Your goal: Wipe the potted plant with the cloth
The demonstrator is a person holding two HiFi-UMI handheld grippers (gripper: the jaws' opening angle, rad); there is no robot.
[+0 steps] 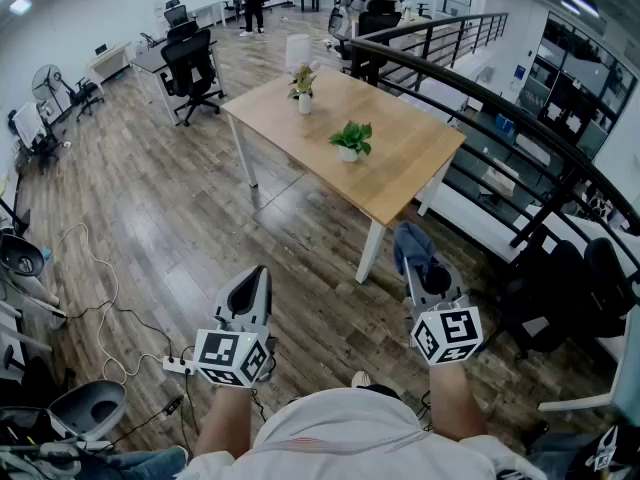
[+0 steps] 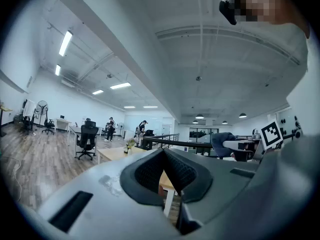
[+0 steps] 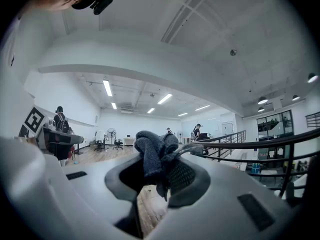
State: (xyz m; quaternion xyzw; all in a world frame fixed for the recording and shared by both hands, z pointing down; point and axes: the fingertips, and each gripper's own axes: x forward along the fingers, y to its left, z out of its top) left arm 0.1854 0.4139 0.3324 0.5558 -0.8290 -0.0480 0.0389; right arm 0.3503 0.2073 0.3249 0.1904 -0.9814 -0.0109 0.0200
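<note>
left tongs (image 2: 162, 170): pressed together, nothing pinched; held level above the wood floor (image 1: 150, 218), well short of the desk (image 1: 400, 168).
right tongs (image 3: 159, 173): clamped on a bunched grey-blue cloth (image 1: 412, 246); held level, near the desk's closest corner.
potted plant (image 1: 351, 140): stood upright in a white pot near the desk's middle, well apart from both tongs and the cloth.
second plant (image 1: 303, 85): stood in a white vase toward the desk's far end.
black office chair (image 1: 192, 65): parked beyond the desk's left side.
</note>
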